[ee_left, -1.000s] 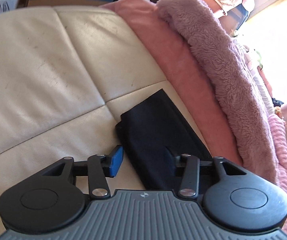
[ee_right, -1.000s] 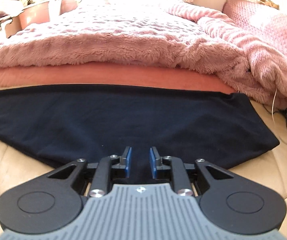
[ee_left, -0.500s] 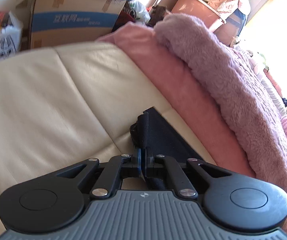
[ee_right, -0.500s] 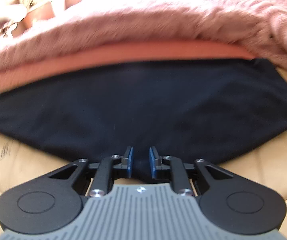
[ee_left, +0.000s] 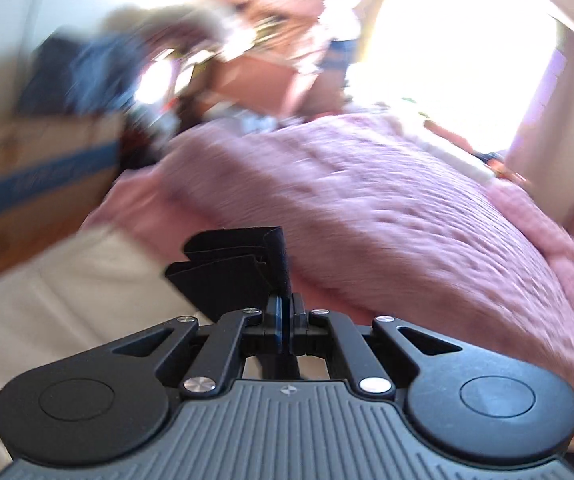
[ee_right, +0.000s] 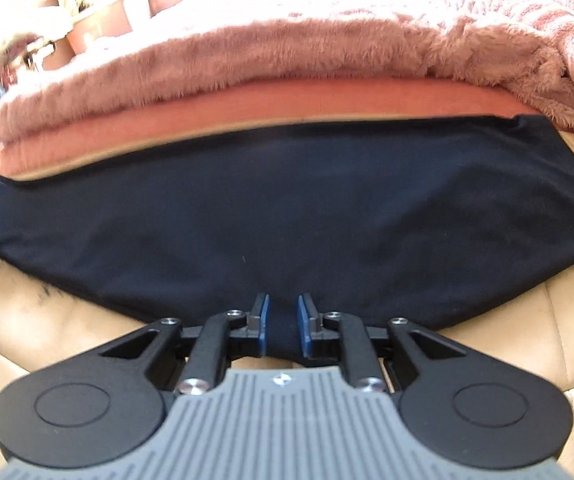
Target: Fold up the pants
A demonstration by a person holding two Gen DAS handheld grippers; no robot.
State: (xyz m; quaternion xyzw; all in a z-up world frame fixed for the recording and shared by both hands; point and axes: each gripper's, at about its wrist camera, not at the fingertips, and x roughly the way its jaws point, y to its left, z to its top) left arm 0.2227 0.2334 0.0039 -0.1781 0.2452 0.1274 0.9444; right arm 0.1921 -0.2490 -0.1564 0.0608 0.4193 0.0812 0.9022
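You are working over a cream leather cushion (ee_right: 47,320), padded, with stitched seams and a few dark scuffs near its left side in the right wrist view. The dark pants (ee_right: 287,220) lie spread across it, their far edge running along a flat pink blanket (ee_right: 247,116) that also lies on the cushion. A fluffy pink throw (ee_right: 247,48) sits piled on that blanket. In the blurred left wrist view, one folded end of the pants (ee_left: 227,276) is raised above the cushion (ee_left: 67,280), beside the fluffy throw (ee_left: 367,208).
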